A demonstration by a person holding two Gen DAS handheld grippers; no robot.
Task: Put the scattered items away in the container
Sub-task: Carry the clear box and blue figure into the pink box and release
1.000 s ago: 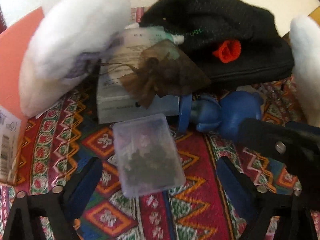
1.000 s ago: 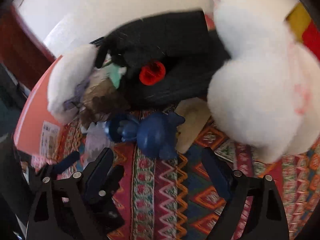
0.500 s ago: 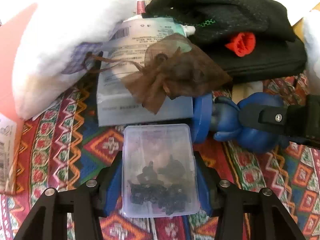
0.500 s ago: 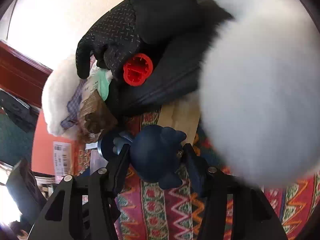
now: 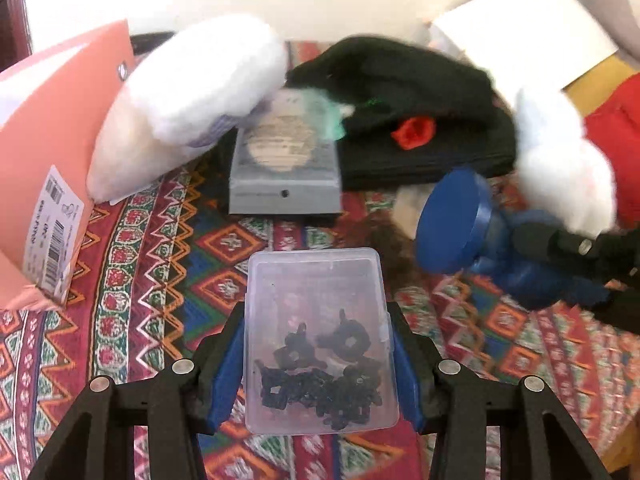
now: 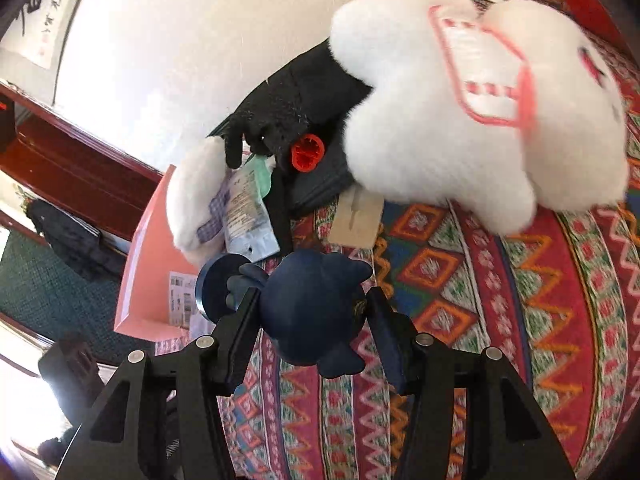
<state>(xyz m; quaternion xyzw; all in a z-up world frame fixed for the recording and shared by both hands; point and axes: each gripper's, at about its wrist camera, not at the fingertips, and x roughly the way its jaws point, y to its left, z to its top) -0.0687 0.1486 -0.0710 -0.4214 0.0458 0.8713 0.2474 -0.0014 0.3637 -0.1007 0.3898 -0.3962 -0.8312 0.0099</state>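
My left gripper (image 5: 318, 354) is shut on a clear plastic case (image 5: 320, 340) of small black parts and holds it above the patterned cloth. My right gripper (image 6: 314, 316) is shut on a dark blue figurine (image 6: 312, 308) with a round base, lifted off the cloth; it also shows at the right of the left wrist view (image 5: 460, 228). A pink box (image 5: 44, 152) stands at the left, also seen in the right wrist view (image 6: 148, 272). A grey packet (image 5: 284, 168), a black glove (image 5: 408, 120) with a red cap (image 5: 412, 132) and white plush pieces (image 5: 192, 92) lie behind.
A large white plush toy (image 6: 472, 108) lies at the right on the patterned cloth (image 6: 520, 300). A brown pouch (image 5: 384, 240) lies blurred behind the case. A tan card (image 6: 356, 220) lies by the glove. White wall behind; red fabric (image 5: 616, 140) at the far right.
Both grippers closed on their items and lifted them: the left raised the clear case, the right raised the blue figurine. The brown pouch slid off the grey packet.
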